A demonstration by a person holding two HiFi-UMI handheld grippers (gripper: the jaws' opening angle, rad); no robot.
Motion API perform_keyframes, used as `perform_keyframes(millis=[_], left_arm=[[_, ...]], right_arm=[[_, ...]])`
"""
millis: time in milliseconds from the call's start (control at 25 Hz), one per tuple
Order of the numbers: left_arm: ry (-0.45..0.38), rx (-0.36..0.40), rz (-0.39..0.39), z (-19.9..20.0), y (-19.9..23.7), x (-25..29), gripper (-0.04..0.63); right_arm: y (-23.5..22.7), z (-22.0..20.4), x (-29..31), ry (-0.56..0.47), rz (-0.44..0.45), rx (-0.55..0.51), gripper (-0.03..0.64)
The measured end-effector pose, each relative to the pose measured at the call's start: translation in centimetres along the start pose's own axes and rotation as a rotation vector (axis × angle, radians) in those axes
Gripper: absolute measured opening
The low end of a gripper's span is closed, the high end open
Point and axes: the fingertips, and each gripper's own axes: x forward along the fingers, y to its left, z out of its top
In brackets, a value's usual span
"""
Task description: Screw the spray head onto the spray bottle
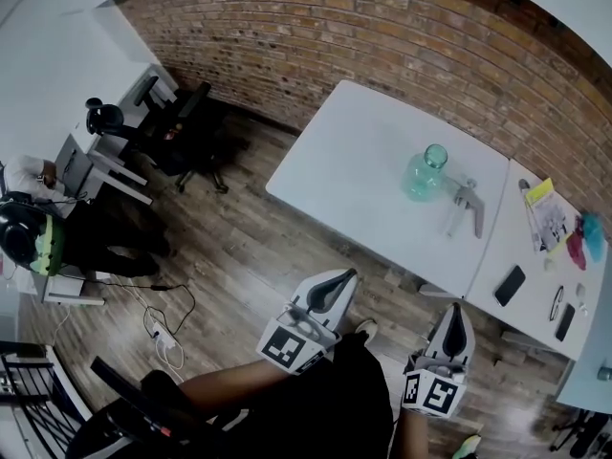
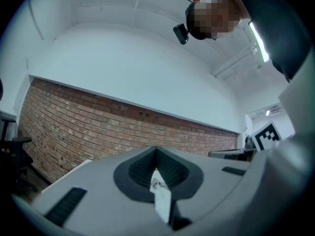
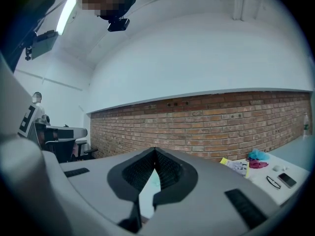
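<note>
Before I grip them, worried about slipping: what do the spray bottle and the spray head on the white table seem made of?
Spray bottle: see-through teal with a glossy sheen, so glass or clear plastic; the head view cannot settle which. Spray head: opaque grey, dull finish, probably moulded plastic.

Office (white desks [image 1: 354, 165], swivel chair [image 1: 196, 146])

White table [image 1: 354, 151] stood on wood floor [image 1: 239, 256], teal spray bottle [image 1: 426, 173] upright on it, grey spray head [image 1: 467, 207] lay flat at bottle's four o'clock
</note>
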Motion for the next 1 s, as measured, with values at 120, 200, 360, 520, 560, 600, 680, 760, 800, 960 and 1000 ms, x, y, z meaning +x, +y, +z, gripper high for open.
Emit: perform_keyframes(millis=[120, 200, 360, 520, 560, 600, 680, 760, 800, 960, 1000], left_arm=[[0.005, 0.028, 0.021, -0.3, -0.2, 1.0, 0.000], [0.013, 0.026, 0.035, -0.4, -0.5, 1.7, 0.000], [0.019, 0.003, 0.039, -0.7, -1.5, 3.7, 0.000], [0.015, 0.014, 0.041, -0.9, -2.7, 5.7, 0.000], [0.012, 0.019, 0.043, -0.8, -2.9, 6.2, 0.000], [0.009, 0.025, 0.043, -0.8, -3.2, 6.7, 0.000], [0.006, 0.023, 0.044, -0.8, -3.9, 7.7, 0.000], [-0.002, 0.027, 0.044, -0.9, -4.6, 8.5, 0.000], [-0.009, 0.035, 0.043, -1.0, -5.0, 8.9, 0.000], [-0.001, 0.035, 0.041, -1.5, -5.8, 9.8, 0.000], [0.004, 0.034, 0.043, -1.5, -5.8, 9.9, 0.000]], right_arm=[[-1.1, -0.1, 0.9, -0.001, 0.018, 0.009, 0.006], [-1.9, -0.1, 1.5, -0.003, 0.027, 0.013, 0.006], [-4.0, -0.6, 2.8, 0.004, 0.037, 0.018, 0.006], [-6.3, -0.6, 3.6, 0.004, 0.044, 0.007, 0.006], [-6.9, -0.6, 3.9, 0.004, 0.044, 0.006, 0.006], [-7.5, -0.7, 4.1, 0.006, 0.042, 0.007, 0.006], [-8.8, -1.0, 4.4, 0.012, 0.037, 0.009, 0.006], [-10.0, -1.3, 4.6, 0.014, 0.036, 0.005, 0.006], [-10.5, -1.4, 4.7, 0.014, 0.036, 0.002, 0.006], [-12.2, -1.4, 4.9, 0.016, 0.027, 0.009, 0.006], [-12.3, -1.4, 4.9, 0.019, 0.027, 0.013, 0.006]])
